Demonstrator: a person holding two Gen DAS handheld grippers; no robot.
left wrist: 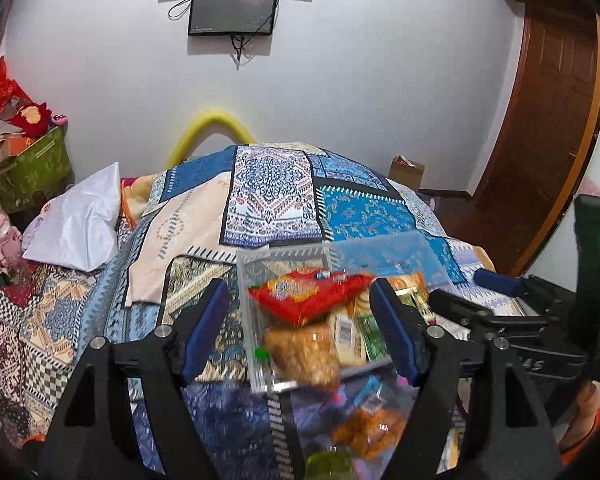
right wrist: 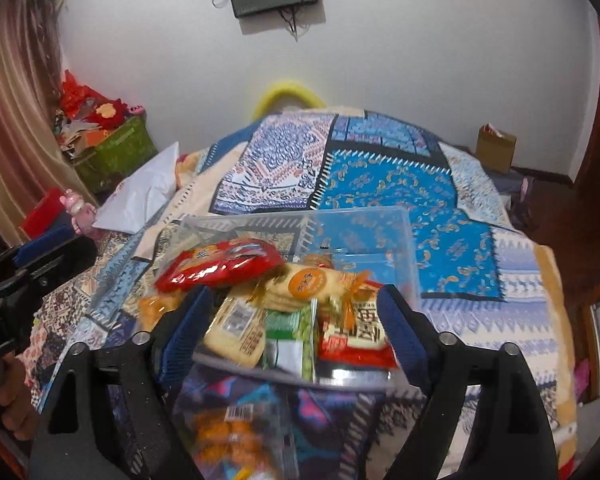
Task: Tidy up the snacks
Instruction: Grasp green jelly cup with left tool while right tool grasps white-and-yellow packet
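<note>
Here, on the patchwork blue bedspread (left wrist: 364, 216), the clear plastic bin (right wrist: 410, 256) stood part-filled: a red foil snack bag (right wrist: 220, 266) lay uppermost, with a round orange-labelled biscuit pack (right wrist: 306, 284) and a green sachet (right wrist: 290, 322) beneath. Both tools hovered above with jaws apart and nothing held: the left gripper (left wrist: 300, 328) and the right gripper (right wrist: 296, 332). A clear packet of orange fried snacks (right wrist: 224, 436) lay loose on the bedspread just in front of the bin. Judged mid-sort; the next move probably calls for dropping low over that packet and pinching its edge.
</note>
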